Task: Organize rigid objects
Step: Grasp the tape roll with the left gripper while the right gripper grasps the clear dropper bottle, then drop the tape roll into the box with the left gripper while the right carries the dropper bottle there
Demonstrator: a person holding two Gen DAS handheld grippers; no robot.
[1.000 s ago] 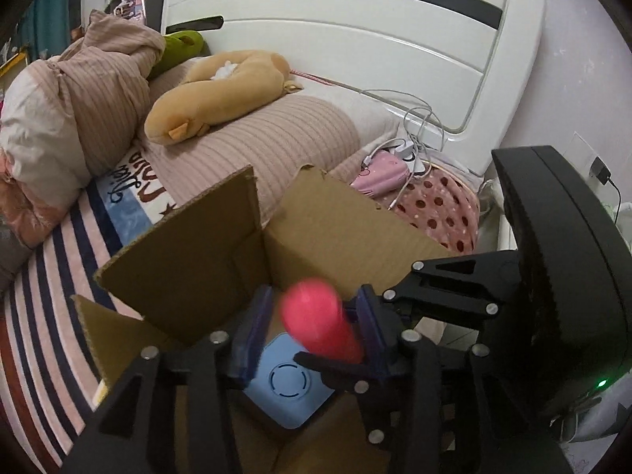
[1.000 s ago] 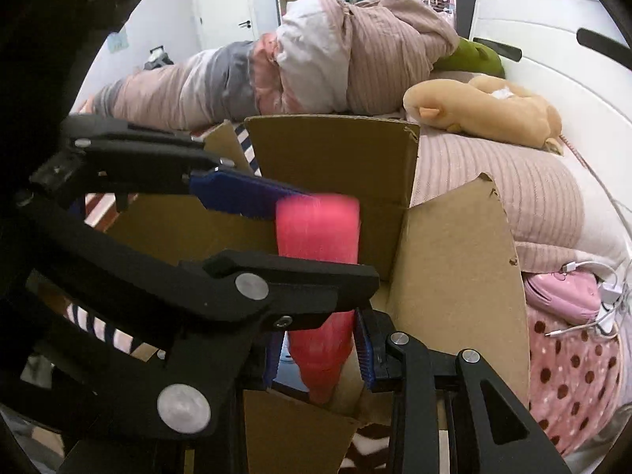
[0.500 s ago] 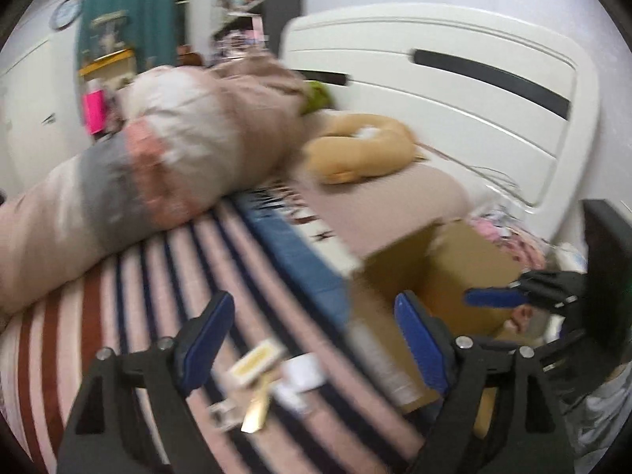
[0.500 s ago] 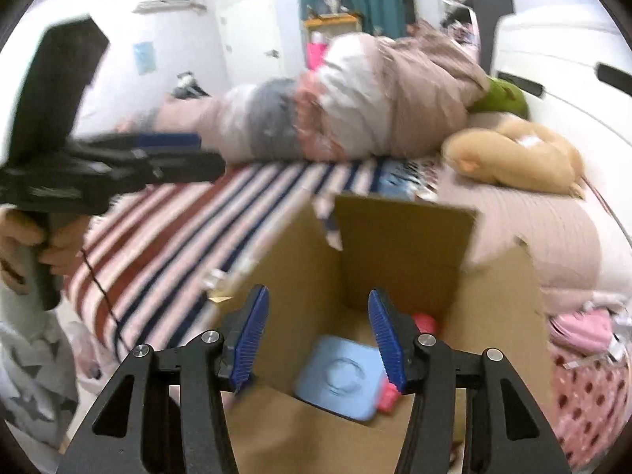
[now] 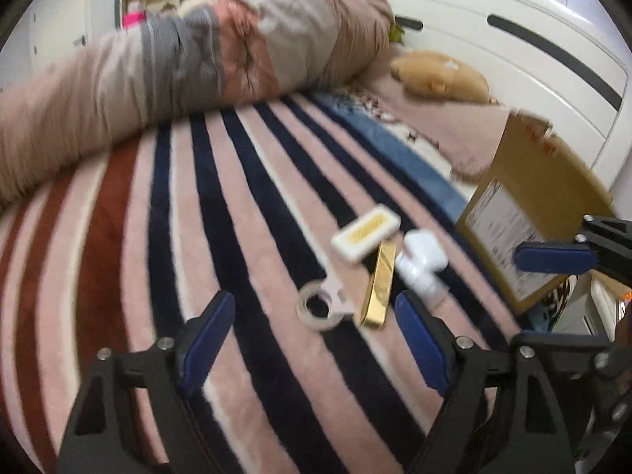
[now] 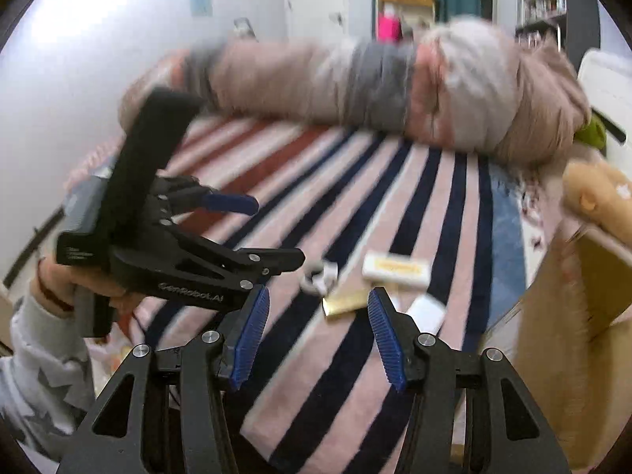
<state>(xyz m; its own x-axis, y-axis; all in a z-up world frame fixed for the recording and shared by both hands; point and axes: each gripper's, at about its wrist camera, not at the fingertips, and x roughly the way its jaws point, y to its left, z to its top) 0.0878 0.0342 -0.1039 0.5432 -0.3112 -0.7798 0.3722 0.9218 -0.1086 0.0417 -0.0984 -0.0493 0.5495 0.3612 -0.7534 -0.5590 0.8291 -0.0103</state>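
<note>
Cardboard box [image 5: 525, 213]: right edge of striped bedspread [image 5: 221, 213]. Left gripper [image 5: 316, 339], right gripper [image 6: 316, 331]: jaws spread wide, empty, above bed. White case [image 5: 365, 233], gold bar [image 5: 378, 286], white charger [image 5: 420, 266], tape roll [image 5: 318, 310]: clustered beside box.

Ahead of my left tongs [image 5: 316, 339]: striped blanket [image 5: 221, 205] lies open, wide gap between my blue pads.
Small clutter: tape ring [image 5: 318, 310], gold bar [image 5: 380, 281], white case [image 5: 365, 233] and white plug [image 5: 420, 266] crowd together just beyond the pads.
Right side: cardboard box [image 5: 525, 213] walls me off.
Far side: rolled quilt [image 5: 189, 55] blocks the bed's back.
My right tongs [image 6: 316, 335]: spread wide, my left tongs close on their left.
</note>
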